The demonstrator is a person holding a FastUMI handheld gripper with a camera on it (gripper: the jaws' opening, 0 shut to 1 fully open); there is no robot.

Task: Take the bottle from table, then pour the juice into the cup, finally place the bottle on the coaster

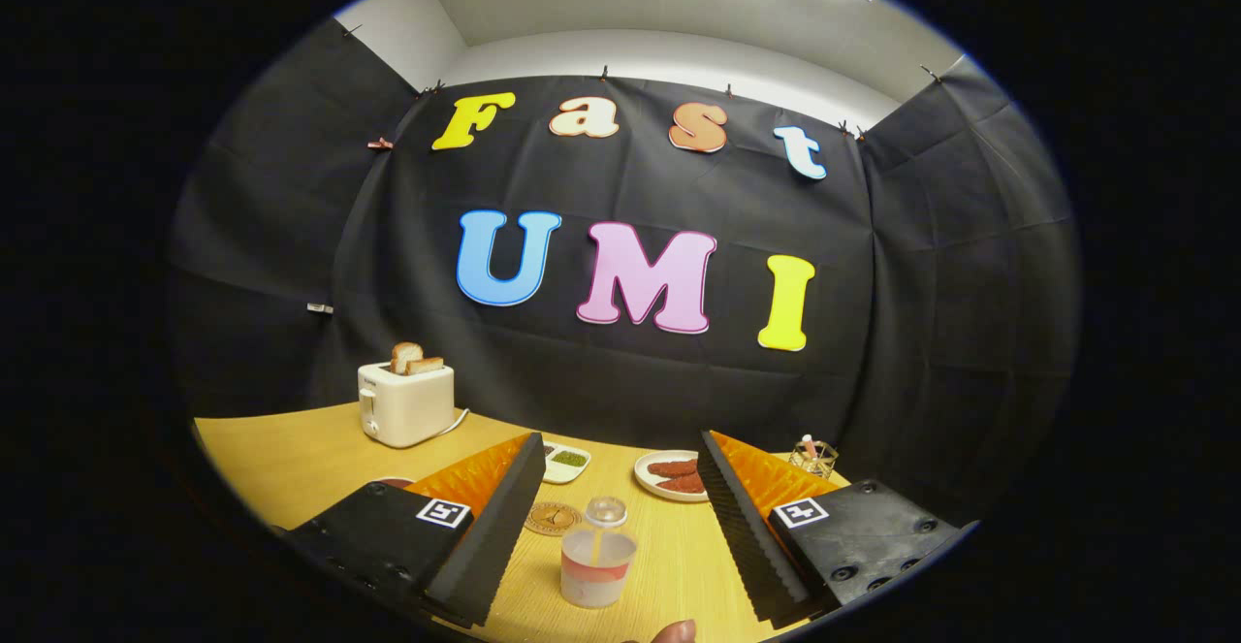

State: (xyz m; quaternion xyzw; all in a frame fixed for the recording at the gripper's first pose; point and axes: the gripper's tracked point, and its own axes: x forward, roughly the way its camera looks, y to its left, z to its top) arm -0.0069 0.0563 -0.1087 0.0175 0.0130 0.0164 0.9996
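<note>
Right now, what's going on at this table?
A person is holding a two-finger claw over a wooden table, its fingers wide open and gripping nothing. Between the fingers stands a small clear bottle with a cup-like shape, apparently untouched, so the pick-up hasn't happened yet. Just beyond it lies a round coaster. Farther back are a toaster with bread slices, a small dish of sauces and a plate of sausages.
</note>
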